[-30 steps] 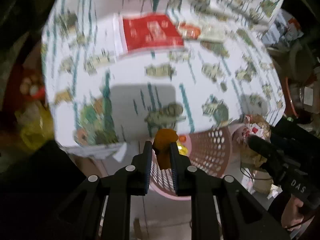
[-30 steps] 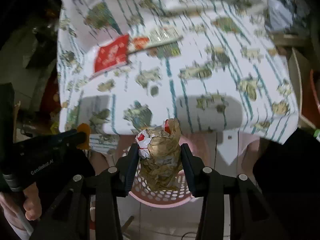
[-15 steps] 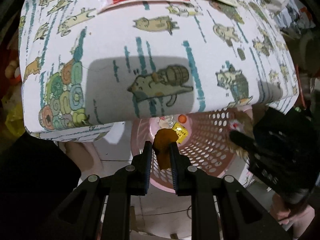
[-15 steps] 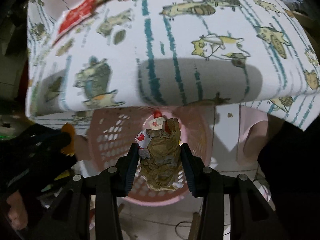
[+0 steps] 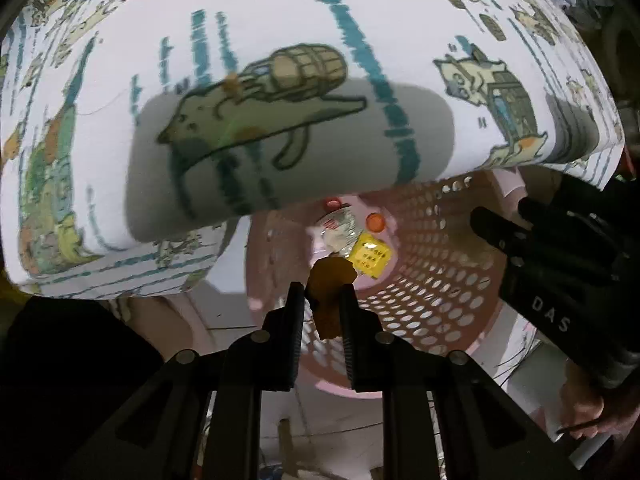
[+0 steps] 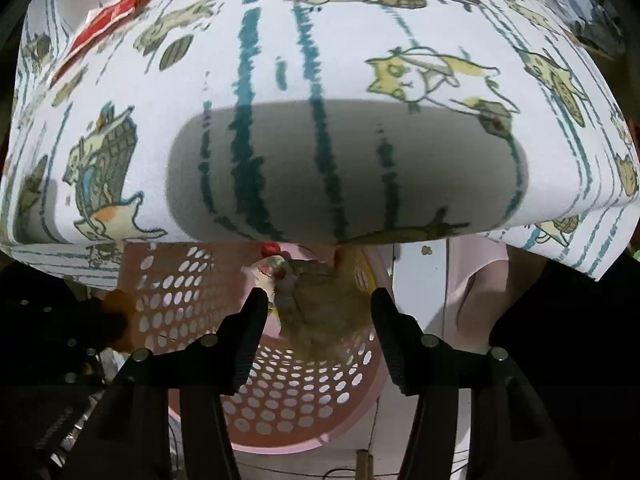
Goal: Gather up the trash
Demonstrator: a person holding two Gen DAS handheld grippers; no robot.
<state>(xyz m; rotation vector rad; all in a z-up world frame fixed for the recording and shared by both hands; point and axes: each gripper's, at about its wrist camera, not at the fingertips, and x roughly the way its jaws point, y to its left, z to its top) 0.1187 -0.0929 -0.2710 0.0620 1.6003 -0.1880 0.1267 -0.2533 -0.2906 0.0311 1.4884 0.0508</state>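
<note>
Right gripper (image 6: pixel 318 300) jaws opening over the pink perforated plastic basket (image 6: pixel 280 400); the crumpled brown paper wad (image 6: pixel 320 304) sits between them, pads look clear of it, though blur makes contact hard to call. Left gripper (image 5: pixel 322 300) clamped on a small orange-brown scrap (image 5: pixel 330 292), directly above the basket mouth beside the cat-print tablecloth (image 5: pixel 280 80); both point straight down, so release drops in.

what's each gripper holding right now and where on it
Left gripper pinches the orange scrap by its lower half. Right gripper is opening; the crumpled wrapper sits loose between its fingers.
</note>
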